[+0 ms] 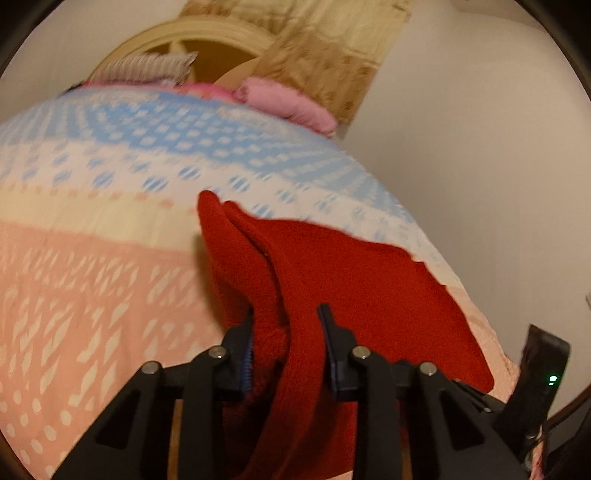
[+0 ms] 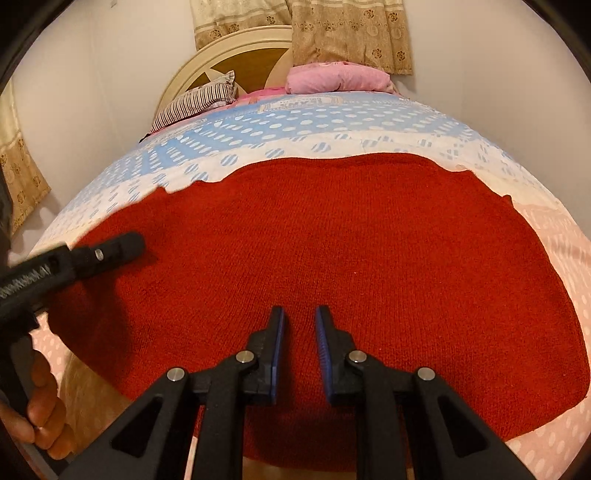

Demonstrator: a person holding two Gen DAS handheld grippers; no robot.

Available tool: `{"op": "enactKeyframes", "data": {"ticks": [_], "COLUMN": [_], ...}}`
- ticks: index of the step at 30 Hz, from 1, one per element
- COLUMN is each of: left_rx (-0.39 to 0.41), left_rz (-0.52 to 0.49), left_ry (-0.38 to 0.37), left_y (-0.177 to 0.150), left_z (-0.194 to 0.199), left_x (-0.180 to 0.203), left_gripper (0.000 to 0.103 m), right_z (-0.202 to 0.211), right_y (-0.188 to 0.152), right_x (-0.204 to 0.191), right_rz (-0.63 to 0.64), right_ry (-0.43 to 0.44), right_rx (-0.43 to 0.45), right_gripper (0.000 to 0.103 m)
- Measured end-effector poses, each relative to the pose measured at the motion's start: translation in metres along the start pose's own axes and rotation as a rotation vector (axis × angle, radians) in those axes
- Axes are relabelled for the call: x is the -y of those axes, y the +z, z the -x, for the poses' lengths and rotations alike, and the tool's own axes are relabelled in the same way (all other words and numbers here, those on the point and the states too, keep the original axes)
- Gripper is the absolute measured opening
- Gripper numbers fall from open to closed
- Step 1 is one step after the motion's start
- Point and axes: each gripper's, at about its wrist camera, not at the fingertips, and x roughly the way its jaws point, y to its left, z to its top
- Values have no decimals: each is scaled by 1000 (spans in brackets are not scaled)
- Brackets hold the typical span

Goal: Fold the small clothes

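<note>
Red cloth (image 2: 332,258) on the bed (image 2: 332,129), one edge lifted.
My left gripper (image 1: 286,332) pinches a bunched fold; my right gripper (image 2: 299,332) hovers empty, parted. The thick knit could slip out.

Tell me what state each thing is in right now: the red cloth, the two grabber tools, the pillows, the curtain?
Red knitted garment: mostly flat on the bedspread, one edge lifted and bunched.
Left gripper: shut on the garment's lifted fold.
Right gripper: open, hovering over the flat part, holding nothing.
Striped pillow: lying against the headboard.
Pink pillow: lying at the bed's head.
Curtain: hanging closed.
</note>
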Motion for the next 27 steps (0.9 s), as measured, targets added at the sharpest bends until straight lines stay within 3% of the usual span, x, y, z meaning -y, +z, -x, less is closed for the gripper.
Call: {"op": "enactKeyframes", "data": {"ticks": [6,10,13,18,22,27], "left_rx": [-36,-94,-76,-61,-52,-44], "left_rz": [-153,-147,-180,-153,-145,-151], "left_ry": [-39,-84,-77,-98,-104,-106], "left_y": [-3,-12,-17,-19,-22,-24], "left_z": [-18,-40,-38,-35,-35,-36], "left_x": [46,50,53,49,50,52], "left_gripper": [31,31,31,31,31,31], "right_z": [1,3,4,14,10,-14], "right_y": [1,0,0,10,41,79], "right_x": [9,14,20,38,42,30], "right_rz": [-47,-73,-108,-181,-177,-164], "right_ry": [43,65,94,191,244,351], "right_rx": [8,9,8,3,-9,-55], "right_gripper": [18,18,18,19,27,48]}}
